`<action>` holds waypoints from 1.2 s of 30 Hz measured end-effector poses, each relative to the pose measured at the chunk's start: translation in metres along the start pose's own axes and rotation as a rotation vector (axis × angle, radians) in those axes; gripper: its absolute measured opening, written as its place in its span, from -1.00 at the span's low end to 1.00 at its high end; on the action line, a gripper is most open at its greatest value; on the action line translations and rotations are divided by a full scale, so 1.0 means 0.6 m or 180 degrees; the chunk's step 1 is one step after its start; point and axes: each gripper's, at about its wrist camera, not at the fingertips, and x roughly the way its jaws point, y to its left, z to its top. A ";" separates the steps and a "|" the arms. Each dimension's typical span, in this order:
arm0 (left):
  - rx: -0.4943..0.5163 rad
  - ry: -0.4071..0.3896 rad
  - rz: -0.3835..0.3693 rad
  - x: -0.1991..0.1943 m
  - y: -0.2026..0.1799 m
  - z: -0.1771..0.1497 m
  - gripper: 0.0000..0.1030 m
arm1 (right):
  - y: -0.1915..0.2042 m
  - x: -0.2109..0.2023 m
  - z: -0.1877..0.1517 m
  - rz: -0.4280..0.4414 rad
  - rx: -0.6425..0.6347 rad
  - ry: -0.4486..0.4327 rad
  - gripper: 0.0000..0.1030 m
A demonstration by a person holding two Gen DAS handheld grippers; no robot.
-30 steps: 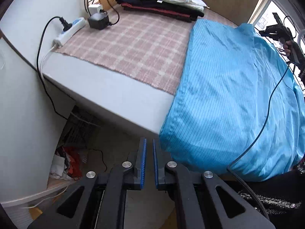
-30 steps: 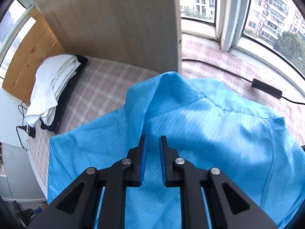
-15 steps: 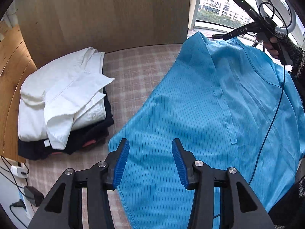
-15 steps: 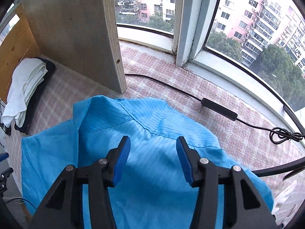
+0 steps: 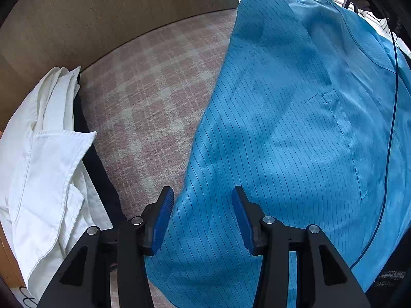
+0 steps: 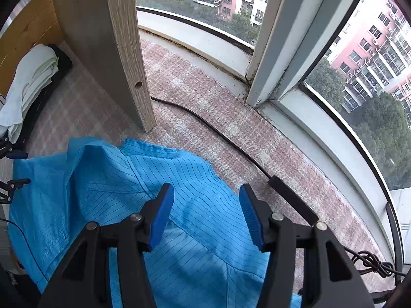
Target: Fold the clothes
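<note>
Pink-and-cream checked cloth (image 5: 154, 97) covers the surface I am working over, running up to a wooden panel (image 6: 113, 51) and a curved window (image 6: 359, 102) that looks out on apartment blocks. Spread across that cloth I see the blue pinstriped shirt (image 5: 295, 141), lying mostly flat with soft ripples; in the right wrist view its upper end (image 6: 143, 179) bunches into a raised fold near the foot of the panel. My left gripper (image 5: 203, 218) is above the shirt's near edge with its blue pads spread wide and nothing between them. My right gripper (image 6: 206, 215) is likewise spread wide, over the shirt's edge on the window side; I cannot tell whether either touches the fabric. To my left, against the panel, I see a stack of folded clothes (image 5: 43, 159), white on top with dark garments beneath, well apart from the blue shirt. A black cable (image 6: 218, 133) with an inline block lies on the cloth beyond the shirt, toward the window sill.
</note>
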 end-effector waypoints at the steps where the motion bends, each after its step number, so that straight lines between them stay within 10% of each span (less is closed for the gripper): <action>1: 0.0013 0.0010 -0.0007 0.004 -0.002 -0.001 -0.12 | -0.003 0.003 -0.001 -0.0022 -0.0035 0.0070 0.02; 7: -0.0011 -0.0057 -0.0072 0.010 -0.004 -0.010 -0.11 | 0.004 0.000 -0.035 0.0009 0.0189 0.0026 0.00; 17: -0.0077 -0.0076 -0.0092 0.016 -0.011 -0.021 -0.04 | 0.007 0.003 -0.075 0.0208 0.0773 -0.0186 -0.63; 23: -0.0100 -0.0118 -0.0115 0.018 -0.017 -0.030 0.00 | 0.096 -0.038 -0.074 0.0931 0.0342 -0.0331 -0.69; 31: -0.0109 -0.0126 -0.0077 0.027 0.025 -0.021 0.01 | 0.029 0.004 0.008 0.0323 0.0925 -0.0505 -0.73; 36: -0.0274 -0.0270 -0.0028 0.001 0.041 -0.039 -0.05 | 0.054 -0.063 -0.028 0.0577 0.0904 -0.0799 -0.73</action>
